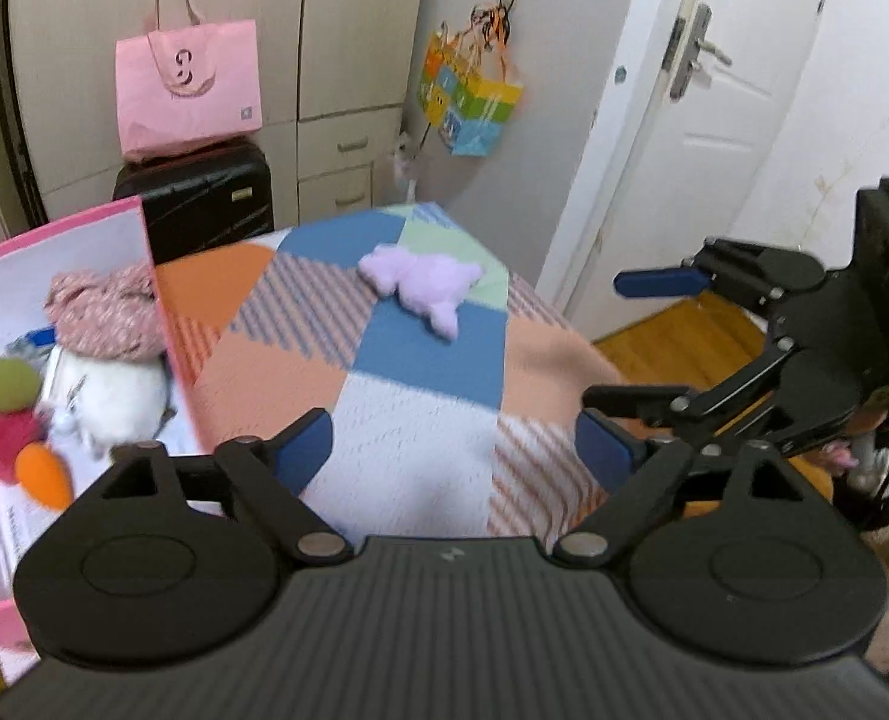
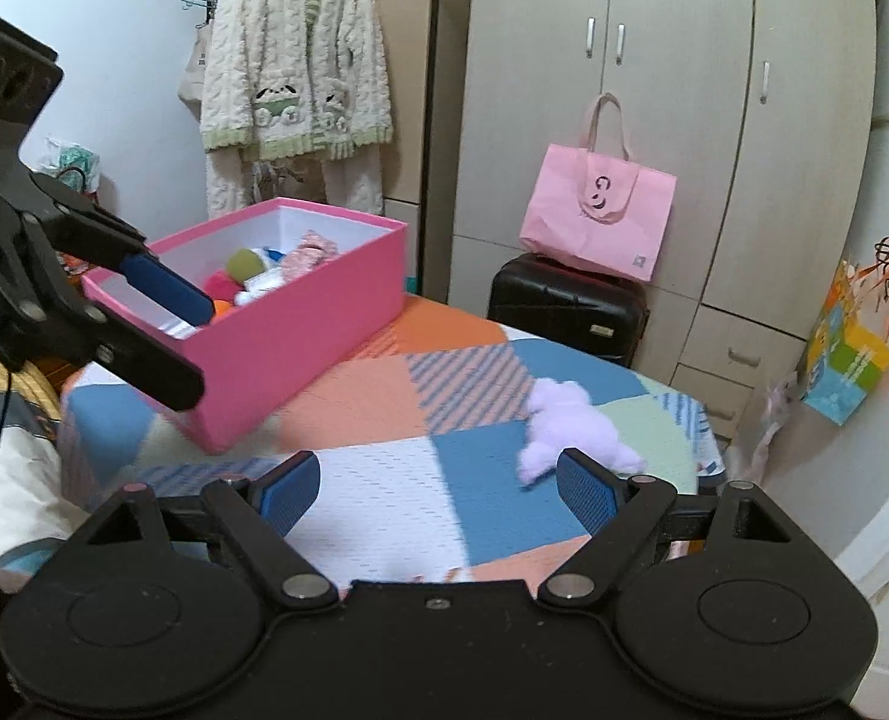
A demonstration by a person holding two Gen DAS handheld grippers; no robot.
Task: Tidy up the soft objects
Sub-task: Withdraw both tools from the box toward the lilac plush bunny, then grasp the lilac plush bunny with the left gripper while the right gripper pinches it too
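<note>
Lilac plush toy [image 2: 570, 429] alone on the patchwork blanket [image 2: 384, 480], well apart from the pink box [image 2: 300, 330].

Lying flat near the blanket's far corner, just ahead of the right gripper [image 2: 438, 489]; other soft things already inside the box, among them a knitted hat [image 1: 108, 312] and a white plush [image 1: 114, 402]. Both pairs of fingers spread wide, nothing held; left gripper [image 1: 453, 453] near the box's open side. Best approached from above with the right gripper, straddling the thick body rather than a limb, closing gently until the stuffing gives, then lifting clear before carrying across to the box.
</note>
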